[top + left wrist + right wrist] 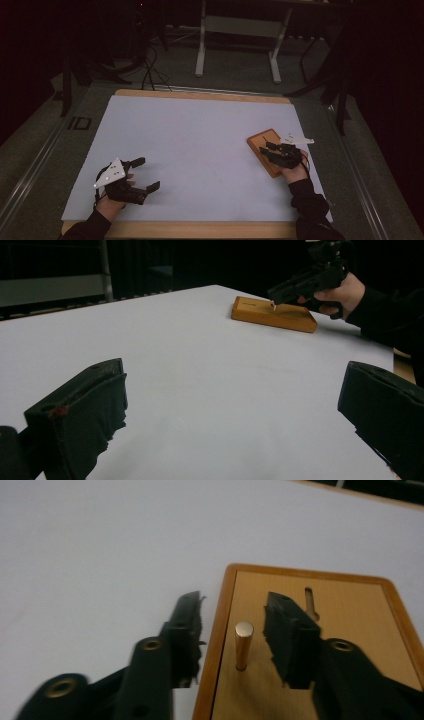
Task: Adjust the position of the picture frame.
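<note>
At the near right of the white-topped bench (200,145), the right gripper (234,625) hovers over a flat wooden block (350,630), its fingers (292,640) spread to either side of a short upright peg (243,645) that stands in the block near its left edge. Neither finger touches the peg; one hangs off the block's edge above the bench top, the other above the wood, a stance that looks set for closing on the peg. Just beyond the finger over the block, a second narrow peg or slot (310,602) shows in the wood, though it is too blurred to say which. In the high view the block (260,142) lies at an angle near the bench's right edge, with the right hand (295,172) reaching in from the near side. The left gripper (145,175) rests well apart at the near left corner, its fingers (80,425) spread wide with nothing between them, apparently waiting its turn. The broad white surface between the two carries nothing that would hinder either one. Behind the bench stand a pale metal frame (240,35) and loose dark cables (150,65) on the floor, all well clear of the work.
</note>
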Tool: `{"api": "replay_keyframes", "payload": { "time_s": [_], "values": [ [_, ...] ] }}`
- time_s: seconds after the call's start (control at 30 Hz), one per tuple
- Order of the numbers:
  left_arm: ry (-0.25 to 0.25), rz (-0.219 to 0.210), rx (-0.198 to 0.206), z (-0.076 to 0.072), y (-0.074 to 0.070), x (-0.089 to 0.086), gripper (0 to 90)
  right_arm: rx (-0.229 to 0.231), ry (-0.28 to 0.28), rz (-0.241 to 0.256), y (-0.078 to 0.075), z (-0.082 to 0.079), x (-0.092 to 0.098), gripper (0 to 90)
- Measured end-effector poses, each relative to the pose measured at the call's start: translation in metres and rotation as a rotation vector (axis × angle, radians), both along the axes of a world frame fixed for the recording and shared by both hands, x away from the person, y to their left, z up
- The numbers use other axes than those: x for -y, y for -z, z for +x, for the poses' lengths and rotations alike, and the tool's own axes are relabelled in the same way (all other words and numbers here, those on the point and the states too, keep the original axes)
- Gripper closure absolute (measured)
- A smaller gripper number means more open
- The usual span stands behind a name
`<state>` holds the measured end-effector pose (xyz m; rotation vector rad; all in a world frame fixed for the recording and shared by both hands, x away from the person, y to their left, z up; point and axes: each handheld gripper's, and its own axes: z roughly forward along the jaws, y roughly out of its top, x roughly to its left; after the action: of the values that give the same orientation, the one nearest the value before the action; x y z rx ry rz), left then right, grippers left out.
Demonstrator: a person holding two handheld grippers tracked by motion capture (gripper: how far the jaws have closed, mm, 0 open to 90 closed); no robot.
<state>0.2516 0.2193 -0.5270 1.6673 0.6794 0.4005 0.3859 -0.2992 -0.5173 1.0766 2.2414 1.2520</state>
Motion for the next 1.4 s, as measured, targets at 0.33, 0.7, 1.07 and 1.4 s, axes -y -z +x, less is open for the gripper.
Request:
{"api": "replay_keyframes", "payload": {
  "time_s": [0.33,0.7,1.07,1.4],
  "values": [
    [0.002,0.006,-0.004,0.001,0.001,0.0,0.0,-0.026,-0.003,-0.005,0.01,0.003,0.002,70.8],
    [0.005,0.013,-0.006,0.001,0.002,0.001,0.0,-0.022,0.013,0.005,0.018,0.003,0.004,77.3],
    [0.007,0.016,-0.009,0.001,0.003,0.002,0.0,-0.025,0.003,0.024,0.019,0.003,0.005,84.0],
    [0.002,0.007,-0.009,0.001,0.003,0.001,0.0,-0.037,0.001,0.027,0.0,0.003,0.013,84.6]
  ]
}}
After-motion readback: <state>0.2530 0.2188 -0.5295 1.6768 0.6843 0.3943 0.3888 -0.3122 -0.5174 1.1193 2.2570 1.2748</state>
